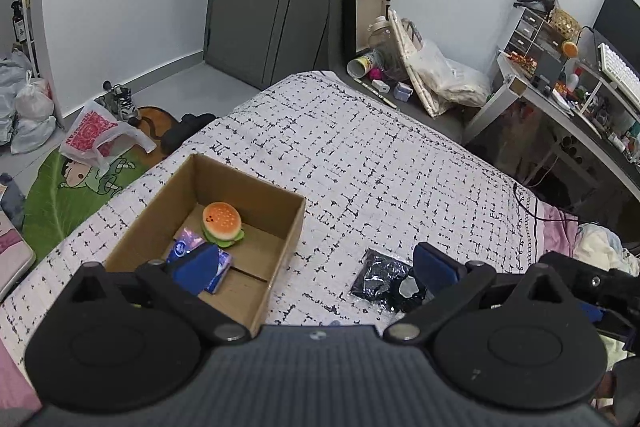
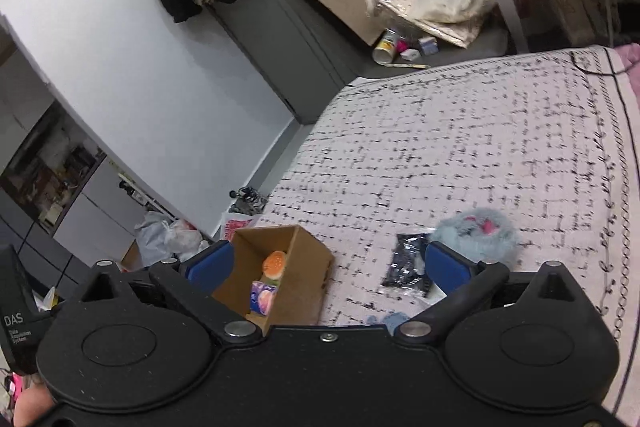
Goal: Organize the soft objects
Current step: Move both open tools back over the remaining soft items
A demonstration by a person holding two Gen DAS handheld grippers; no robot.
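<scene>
Bedspread [image 1: 360,155] stretches bare beyond cardboard box [image 1: 280,247].

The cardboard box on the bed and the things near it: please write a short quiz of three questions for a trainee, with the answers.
1. True or false: the burger toy lies inside the cardboard box.
2. Which thing lies on the bedspread outside the box, next to the black packet? A) a fluffy blue toy B) a red cup C) a book
3. Fill in: the fingers of the left gripper and of the right gripper stand ____ and hold nothing.

Key
1. True; it lies beside a blue tissue pack.
2. A, the fluffy blue toy, seen in the right wrist view.
3. open
</scene>
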